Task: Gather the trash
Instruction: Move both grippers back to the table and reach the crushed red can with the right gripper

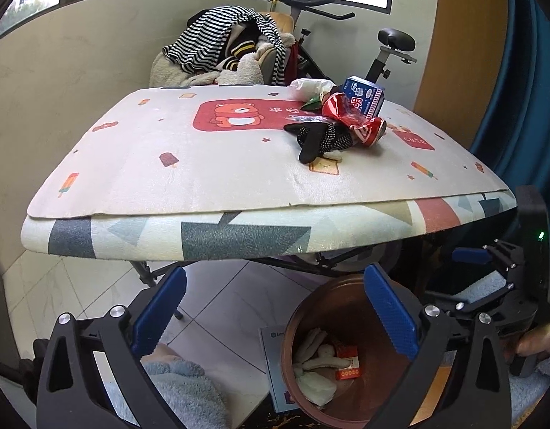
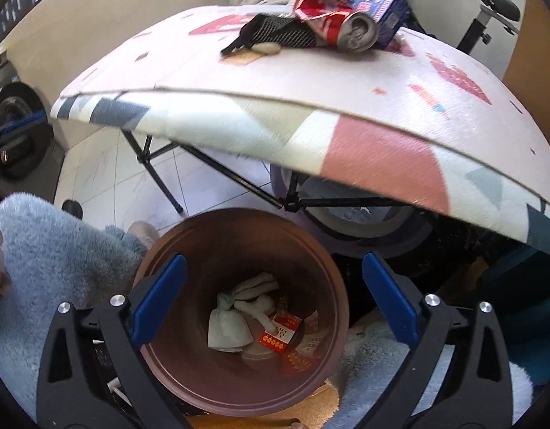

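Observation:
A brown trash bin [image 2: 239,386] stands on the floor below the table's front edge; it also shows in the left wrist view [image 1: 350,414]. It holds white tissues [image 2: 226,325] and red wrappers [image 2: 280,334]. My right gripper [image 2: 273,300] is open and empty right above the bin's mouth. My left gripper [image 1: 273,309] is open and empty, low in front of the table, left of the bin. On the table [image 1: 203,171] lies a trash pile: a crushed red can [image 1: 371,130], a blue carton [image 1: 364,98], a red wrapper [image 1: 337,105], a black dotted bag [image 1: 321,137] and white plastic [image 1: 309,87].
The folding table's black legs [image 2: 167,186] stand on a tiled floor. A chair heaped with striped clothes [image 1: 221,46] and an exercise bike [image 1: 393,46] stand behind the table. A blue curtain [image 1: 525,89] hangs at the right. Blue fluffy fabric [image 2: 53,250] lies left of the bin.

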